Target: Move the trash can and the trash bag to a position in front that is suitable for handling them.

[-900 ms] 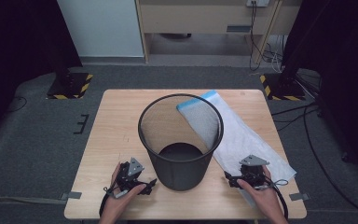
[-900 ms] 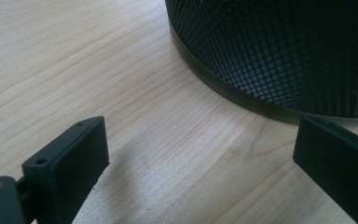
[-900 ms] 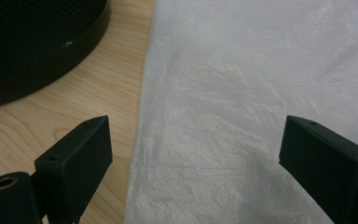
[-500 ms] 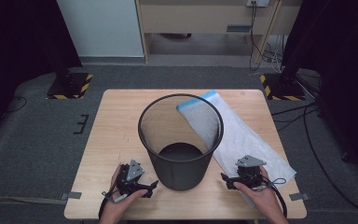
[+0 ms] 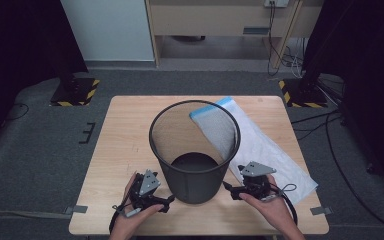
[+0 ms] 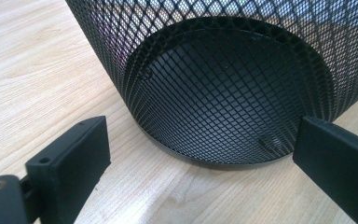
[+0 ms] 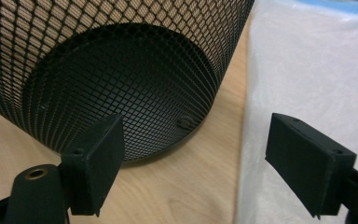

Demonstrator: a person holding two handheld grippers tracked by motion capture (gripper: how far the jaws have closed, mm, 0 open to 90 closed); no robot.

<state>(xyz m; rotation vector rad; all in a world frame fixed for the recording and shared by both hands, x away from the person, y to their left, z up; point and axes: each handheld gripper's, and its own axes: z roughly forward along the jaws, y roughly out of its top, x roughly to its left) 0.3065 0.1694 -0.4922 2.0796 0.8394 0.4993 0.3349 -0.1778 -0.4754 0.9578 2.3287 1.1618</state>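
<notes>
Left gripper [image 5: 170, 200] has its jaws apart, empty, aimed at the foot of one black mesh bin [image 5: 195, 150] that stands upright at the middle of the worktop [image 5: 125, 135]. Right gripper [image 5: 230, 192] likewise stands spread and empty just beside the bin's other side. Two grippers in all, one per hand. One white bag [image 5: 275, 155] with a blue edge lies flat right of the bin, partly behind it.
</notes>
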